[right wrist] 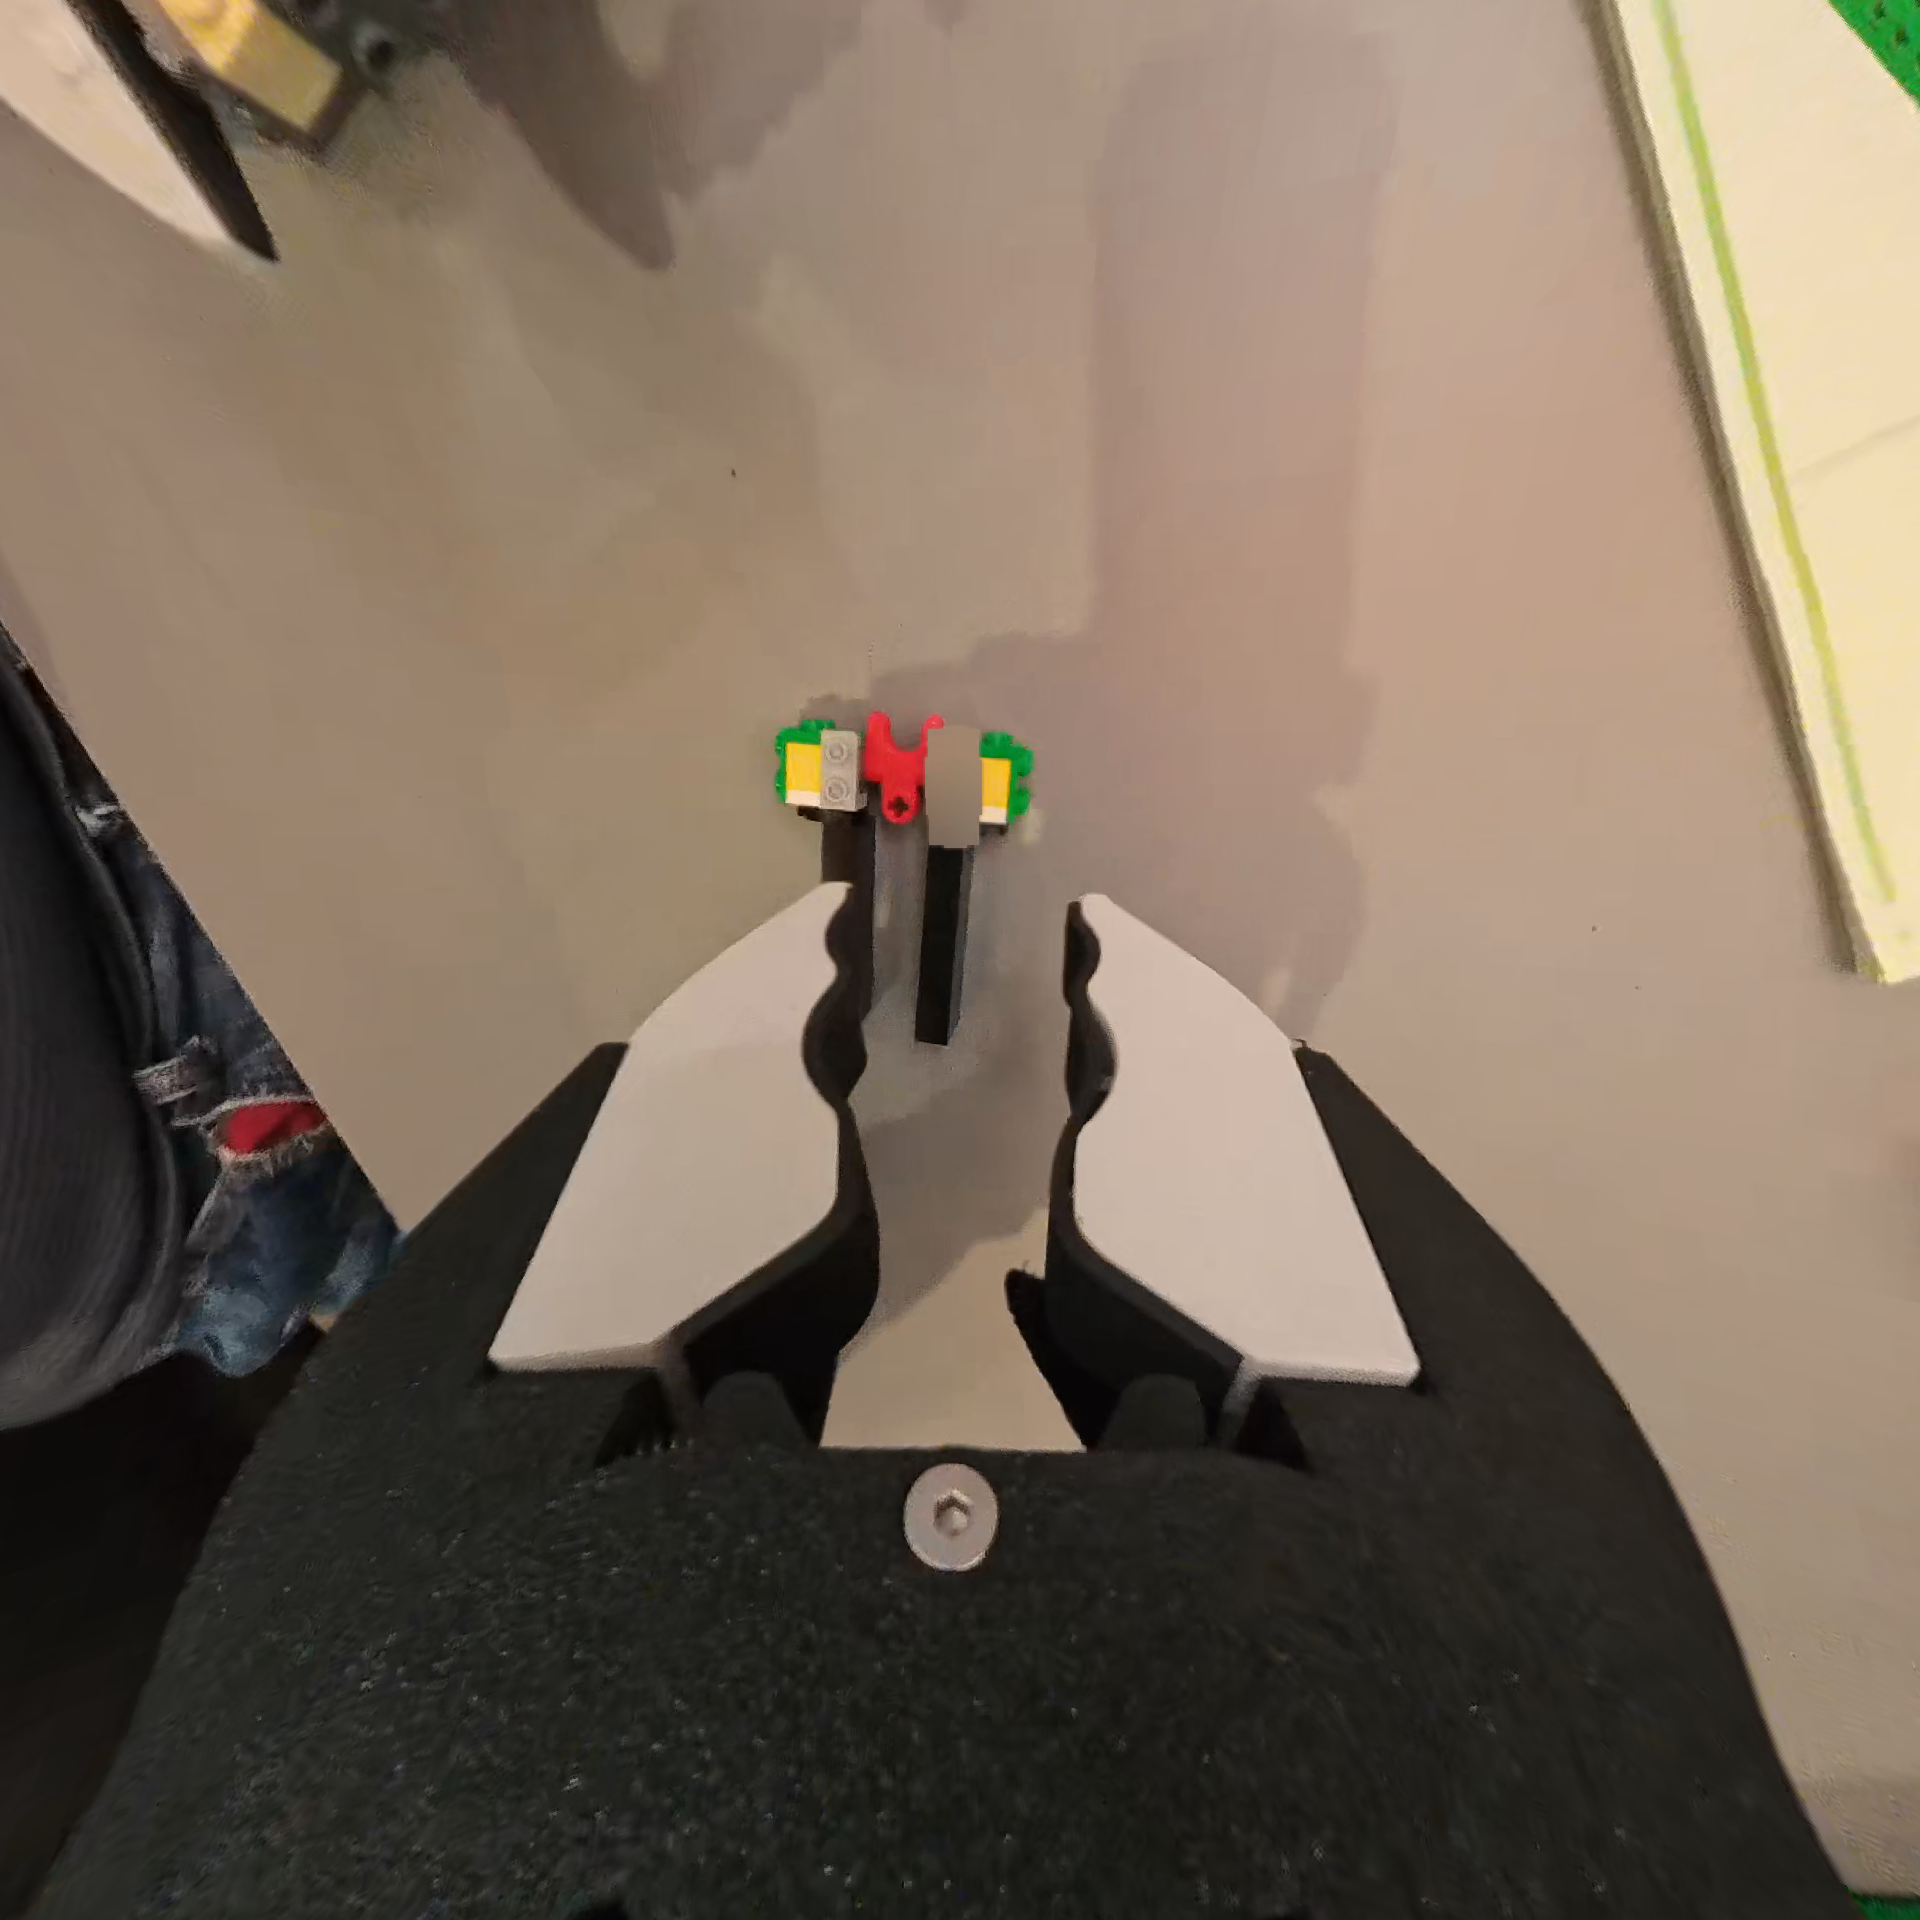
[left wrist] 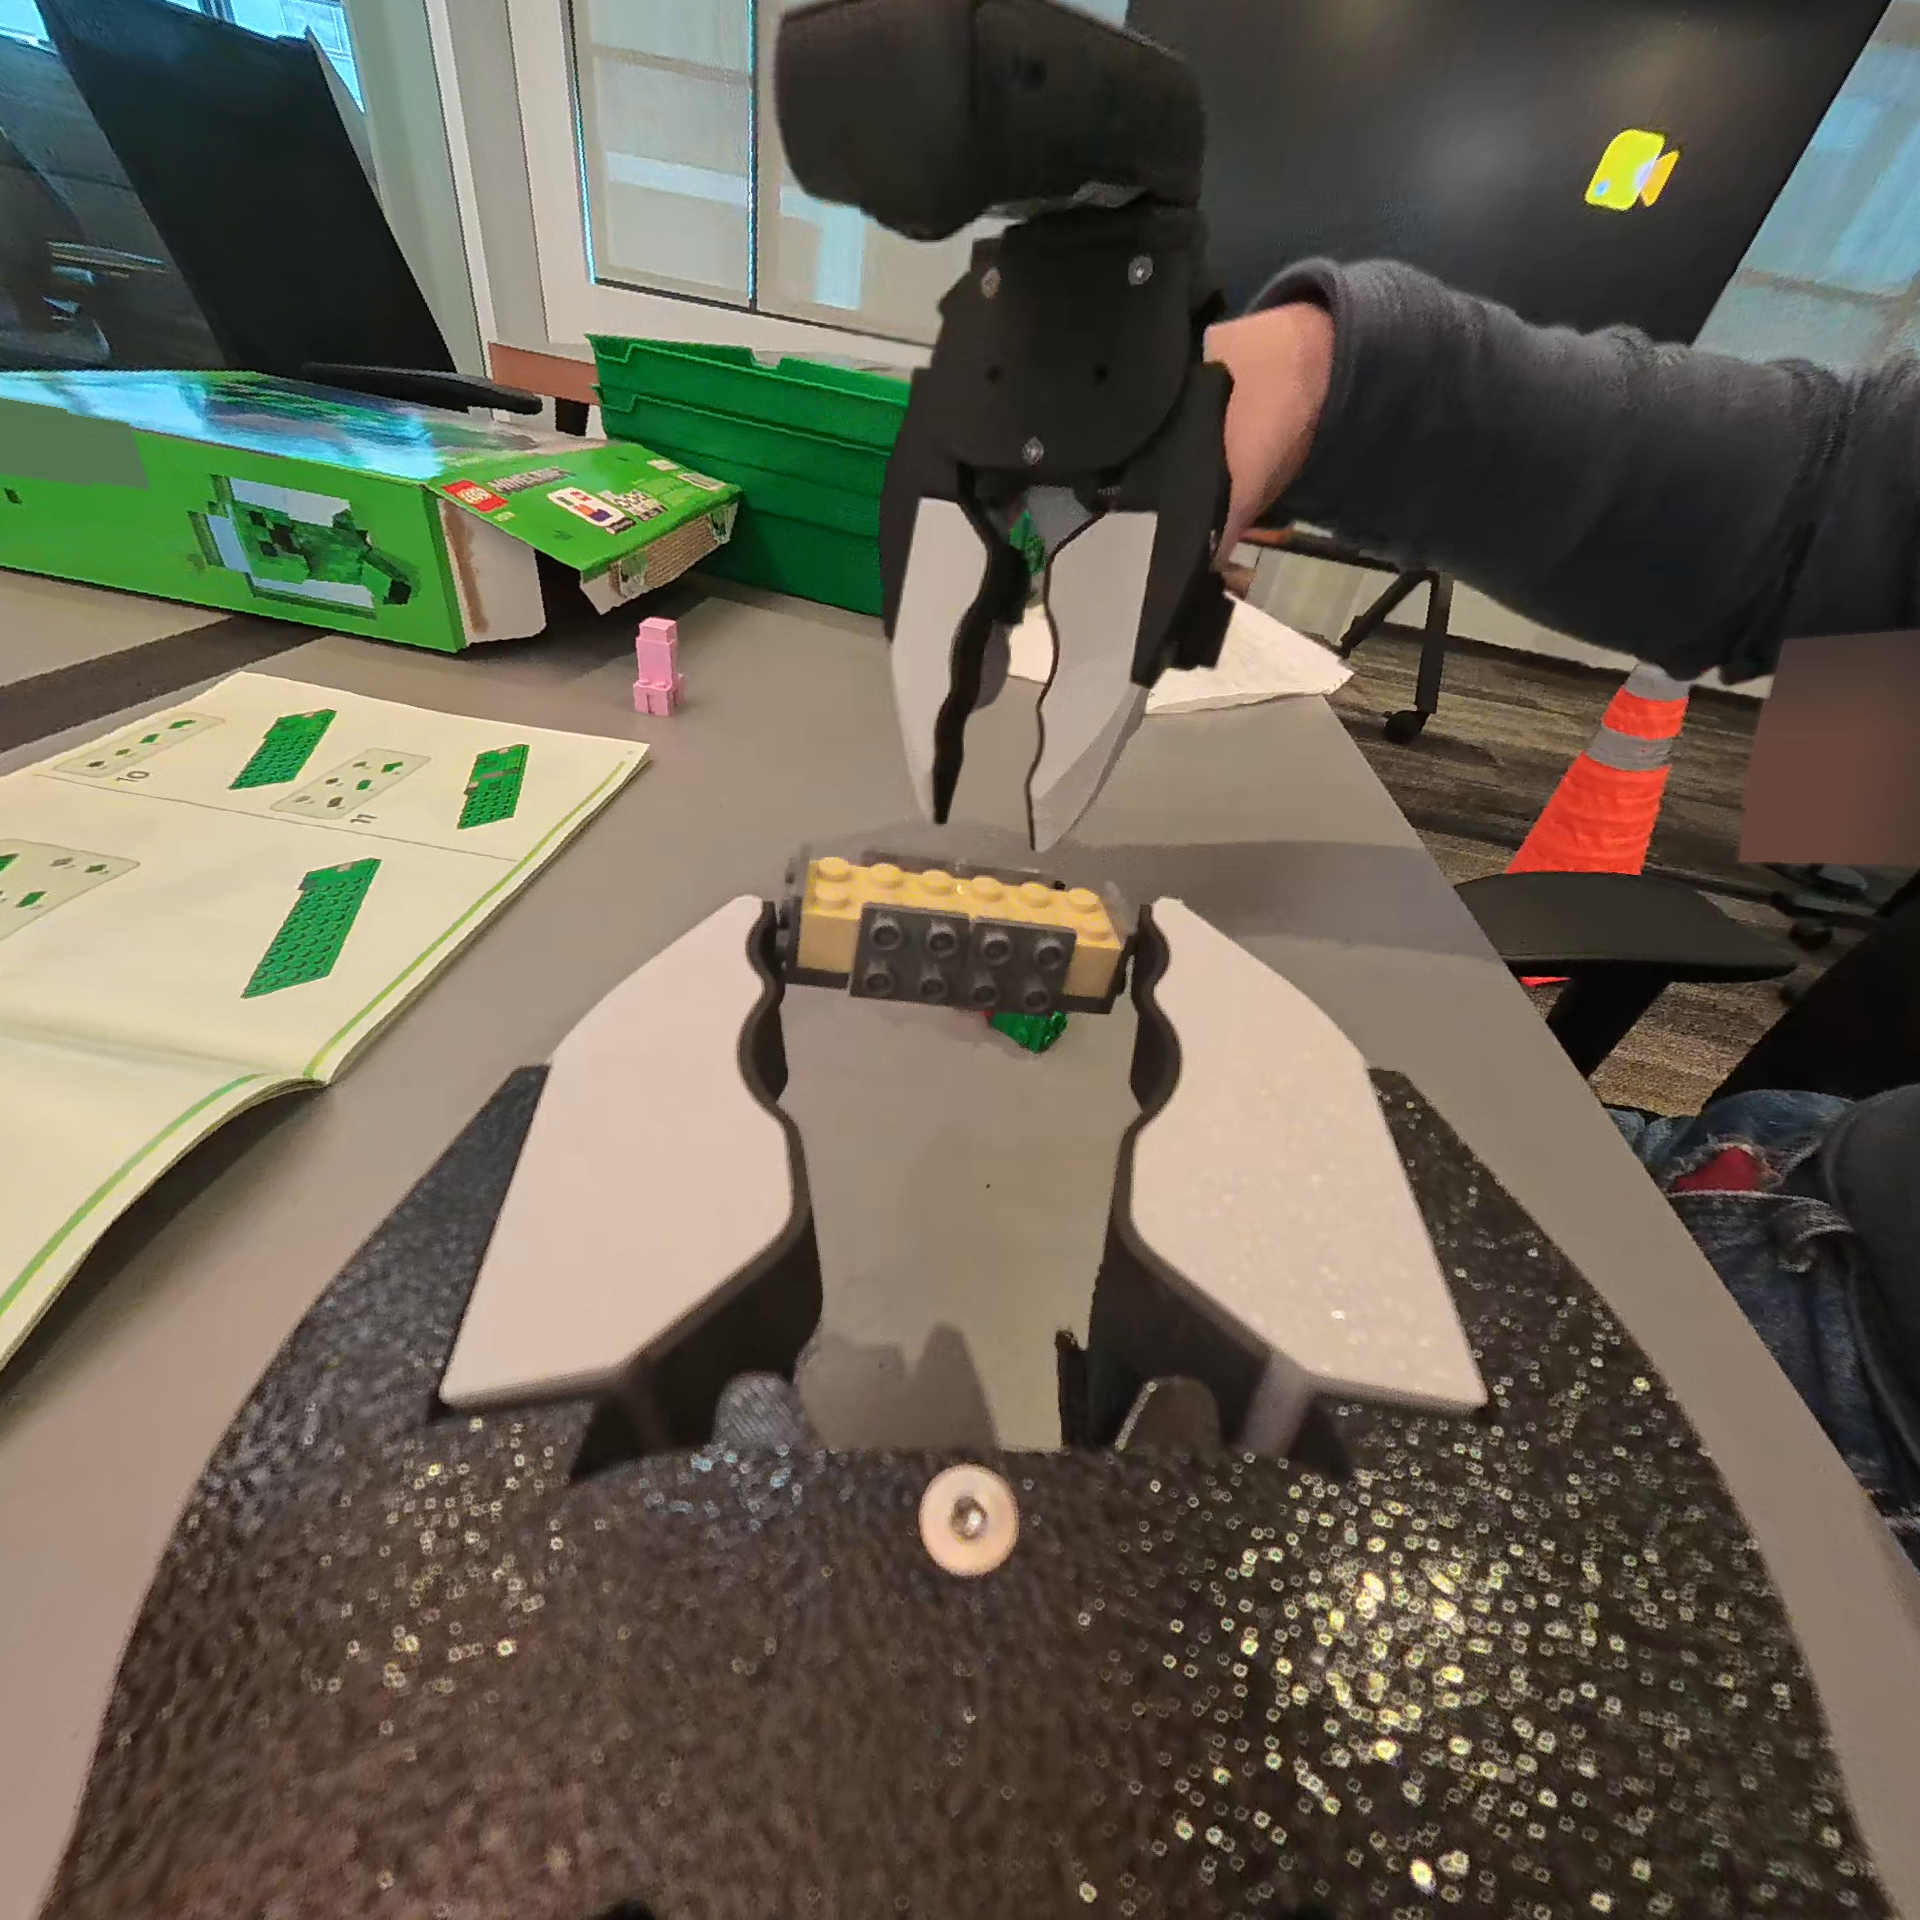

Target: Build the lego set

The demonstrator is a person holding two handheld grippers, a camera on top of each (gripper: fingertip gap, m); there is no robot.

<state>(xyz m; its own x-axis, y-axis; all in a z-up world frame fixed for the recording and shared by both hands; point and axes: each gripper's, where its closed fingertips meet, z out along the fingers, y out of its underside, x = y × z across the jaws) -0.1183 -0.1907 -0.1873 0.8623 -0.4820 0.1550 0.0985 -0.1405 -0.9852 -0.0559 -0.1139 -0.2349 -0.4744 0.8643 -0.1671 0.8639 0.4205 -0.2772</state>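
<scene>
My left gripper [left wrist: 956,935] is shut on a tan brick assembly [left wrist: 935,899] with dark grey studded plates [left wrist: 961,951] on its near face, held just above the grey table [left wrist: 1195,831]. It also shows at the top left of the right wrist view [right wrist: 260,73]. My right gripper [left wrist: 992,821] points down just behind the tan brick, jaws slightly apart and empty. In its own view the right gripper [right wrist: 966,904] is open above a small green, yellow, grey and red lego piece [right wrist: 902,774] with black bars, lying on the table. That piece peeks out under the tan brick [left wrist: 1029,1029].
An open instruction booklet [left wrist: 260,883] lies at the left; it shows in the right wrist view [right wrist: 1818,416] too. A green set box [left wrist: 260,499], a pink figure [left wrist: 657,665], green bins [left wrist: 748,436] and white paper [left wrist: 1247,665] sit farther back. The table edge runs on the right, with an orange cone [left wrist: 1600,790] beyond. Left tips to right tips: about 11 centimetres.
</scene>
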